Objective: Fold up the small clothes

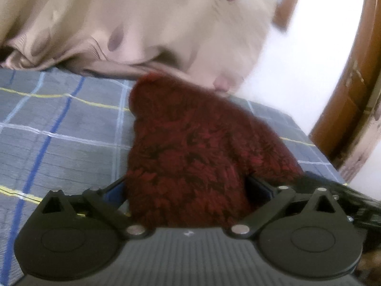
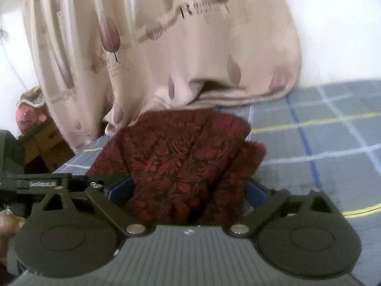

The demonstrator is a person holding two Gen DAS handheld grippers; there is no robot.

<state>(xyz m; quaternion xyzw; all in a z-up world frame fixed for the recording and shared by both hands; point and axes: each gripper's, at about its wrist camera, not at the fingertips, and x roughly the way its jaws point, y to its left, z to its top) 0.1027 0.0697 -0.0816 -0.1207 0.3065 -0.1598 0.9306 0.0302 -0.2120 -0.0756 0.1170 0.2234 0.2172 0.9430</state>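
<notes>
A small dark red garment with a black leaf pattern (image 1: 188,147) hangs bunched over a grey plaid bed sheet (image 1: 59,124). My left gripper (image 1: 187,190) is shut on one part of it; cloth fills the gap and hides the fingertips. In the right wrist view the same garment (image 2: 185,157) drapes forward from my right gripper (image 2: 188,190), which is shut on another part of it. Its far end rests on the sheet (image 2: 321,143). The other gripper's black body shows at the edge of each view (image 1: 352,200) (image 2: 42,183).
A beige curtain with a leaf print (image 1: 119,23) (image 2: 166,47) hangs onto the far edge of the bed. A brown wooden door frame (image 1: 352,90) stands to the right. Cardboard boxes and clutter (image 2: 38,131) sit beside the bed at the left.
</notes>
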